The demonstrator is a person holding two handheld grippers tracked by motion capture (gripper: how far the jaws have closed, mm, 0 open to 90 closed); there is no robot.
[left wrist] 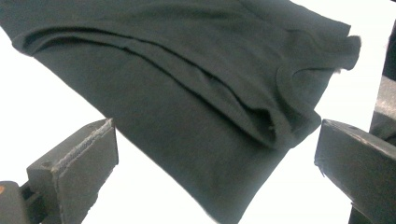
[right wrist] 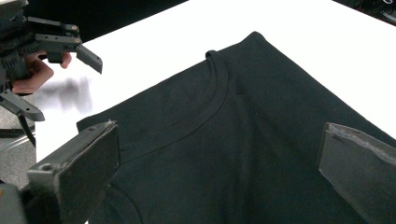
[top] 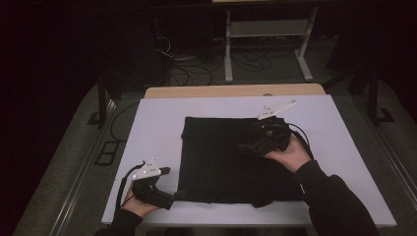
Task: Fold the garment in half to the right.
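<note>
1. Table [top: 147,147]: white top, no containers on it.
2. Shirt [top: 221,162]: black, folded to a rough square, lying flat at mid-table; collar toward the near edge, seen in the left gripper view [left wrist: 299,79].
3. Right gripper [top: 251,146]: over the shirt's right half, jaws spread wide, nothing held.
4. Left gripper [top: 178,195]: at the shirt's near-left corner, jaws apart, cloth between them but not pinched.
5. Step, by my reading: folding, between folds. Next move calls for closing the left jaws on that corner and the right on an edge, then lifting across.
</note>
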